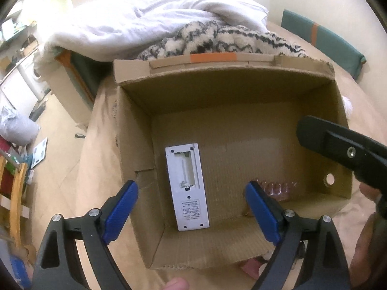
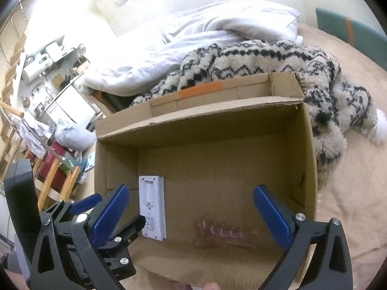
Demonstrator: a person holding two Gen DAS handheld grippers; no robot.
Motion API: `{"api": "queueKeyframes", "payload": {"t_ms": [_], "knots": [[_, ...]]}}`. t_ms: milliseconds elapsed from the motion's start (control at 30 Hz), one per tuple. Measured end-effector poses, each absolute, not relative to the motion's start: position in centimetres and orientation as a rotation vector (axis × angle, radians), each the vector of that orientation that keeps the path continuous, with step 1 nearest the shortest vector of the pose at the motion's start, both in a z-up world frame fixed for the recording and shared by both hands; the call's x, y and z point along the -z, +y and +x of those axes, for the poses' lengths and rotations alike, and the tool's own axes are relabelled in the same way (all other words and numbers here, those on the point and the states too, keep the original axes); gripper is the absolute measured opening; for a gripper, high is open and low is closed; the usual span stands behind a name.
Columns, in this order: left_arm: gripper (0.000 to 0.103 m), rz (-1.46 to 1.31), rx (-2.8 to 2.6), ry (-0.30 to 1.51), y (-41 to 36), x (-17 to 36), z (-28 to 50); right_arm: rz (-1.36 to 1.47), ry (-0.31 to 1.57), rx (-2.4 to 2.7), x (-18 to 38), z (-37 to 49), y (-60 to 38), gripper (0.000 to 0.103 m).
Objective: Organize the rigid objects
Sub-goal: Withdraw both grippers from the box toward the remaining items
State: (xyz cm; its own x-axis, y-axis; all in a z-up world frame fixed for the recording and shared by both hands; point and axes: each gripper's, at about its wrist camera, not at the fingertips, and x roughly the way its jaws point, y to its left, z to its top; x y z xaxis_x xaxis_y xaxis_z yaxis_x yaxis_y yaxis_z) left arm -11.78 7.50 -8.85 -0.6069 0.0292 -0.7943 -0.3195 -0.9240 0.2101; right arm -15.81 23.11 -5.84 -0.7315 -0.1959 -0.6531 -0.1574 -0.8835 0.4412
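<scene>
Left claw (image 1: pixel 192 211): it is being held above the near edge of the cardboard box (image 1: pixel 135 130), its blue pads spread wide, with nothing between them.
Right claw (image 2: pixel 191 216): it is also being held wide apart and empty, over the near part of the same box.
White remote (image 1: pixel 187 187): it is lying flat on the box floor, near the left wall, back side up. The battery cover is missing and the bay is seen open.
Remote, handling: it is judged to be light, stiff plastic with smooth faces. The two long edges are being offered as the best place for the pads; the thin rim of the open bay is probably weaker and is better avoided.
Transparent pink piece (image 2: pixel 225 236): it is lying on the box floor to the right of the remote, apart from it. It has a row of teeth, perhaps a hair clip; this cannot be told for sure.
Pink piece, handling: it is judged light, hard and a little slippery, with teeth that may snap. The solid spine is being preferred for a grip.
Surface: the box is standing on a bed with a beige cover (image 2: pixel 350 212), which is soft, so the box may tilt when pressed.
Room: a white duvet (image 1: pixel 150 21) and a patterned fleece blanket (image 2: pixel 278 58) are piled behind the box; a cluttered floor and shelves are being seen at the left.
</scene>
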Motion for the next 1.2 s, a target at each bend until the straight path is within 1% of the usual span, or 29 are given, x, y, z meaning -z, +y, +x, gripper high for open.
{"api": "queueKeyframes", "payload": {"t_ms": [333,500,667,800,867,1033,1200], "knots": [[0.089,-1.272,-2.639,0.490,6.7,7.2,-11.0,1.087,-0.742,2.840,4.6,-14.4,23.1,0.103],[0.089,-1.267,-2.661,0.479,6.3,5.4,-9.9,1.077,-0.745,2.848,3.6,-12.7,23.0,0.103],[0.089,-1.212,-2.686,0.441,5.7,2.8,-7.6,1.106,-0.706,2.856,2.7,-10.6,22.4,0.103],[0.089,-1.208,-2.687,0.410,5.0,1.9,-6.0,1.168,-0.757,2.811,3.0,-8.8,22.3,0.103],[0.089,-1.229,-2.690,0.392,4.4,1.9,-5.1,1.202,-0.797,2.797,3.5,-7.9,22.3,0.103],[0.089,-1.279,-2.683,0.351,3.0,3.6,-3.7,1.282,-0.816,2.800,5.2,-5.6,22.5,0.103],[0.089,-1.297,-2.724,0.334,1.5,5.5,-3.6,1.402,-0.928,2.757,8.2,-4.9,23.5,0.103]]}}
